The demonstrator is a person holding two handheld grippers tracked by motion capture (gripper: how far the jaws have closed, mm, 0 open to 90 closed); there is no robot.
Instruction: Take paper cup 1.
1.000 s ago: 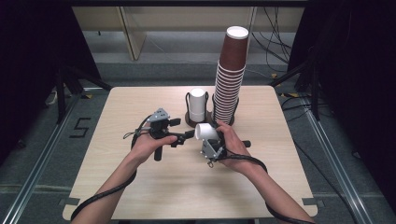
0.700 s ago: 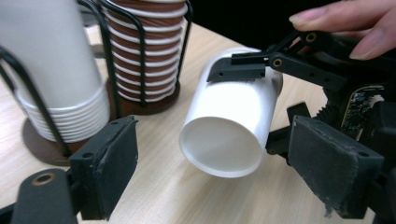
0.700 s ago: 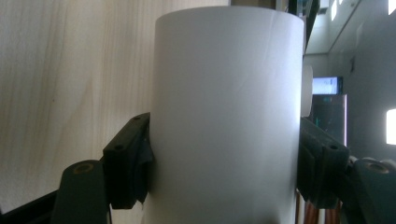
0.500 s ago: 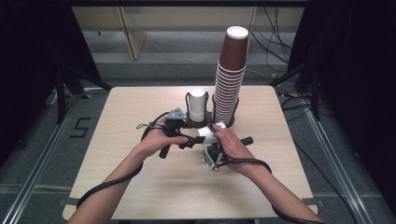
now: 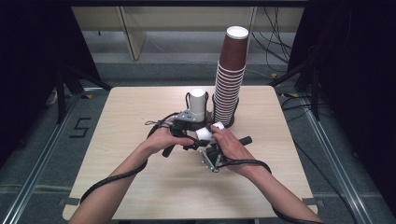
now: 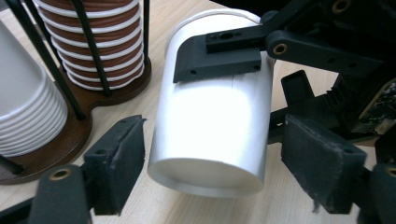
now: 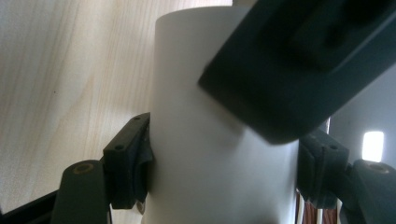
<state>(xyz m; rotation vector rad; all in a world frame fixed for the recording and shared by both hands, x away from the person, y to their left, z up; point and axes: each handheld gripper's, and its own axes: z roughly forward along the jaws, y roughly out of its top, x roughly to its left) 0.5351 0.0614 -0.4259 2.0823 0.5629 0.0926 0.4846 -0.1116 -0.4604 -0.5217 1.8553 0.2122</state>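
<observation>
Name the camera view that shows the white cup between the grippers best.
The left gripper view: the white cup shows whole, rim to base. The right gripper view shows a close stretch of its wall, partly covered by a dark jaw. The high view shows a small patch between the hands.

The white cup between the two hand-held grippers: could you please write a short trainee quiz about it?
1. True or false: the right hand-held gripper is shut on the white cup.
2. What stands tallest on the table? A) brown cup stack B) white cup stack
3. Do the left hand-held gripper pads press on the cup?

Key: 1. True. 2. A. 3. No; its jaws have just been closing with the cup between them, but gaps remain on both sides.
</observation>
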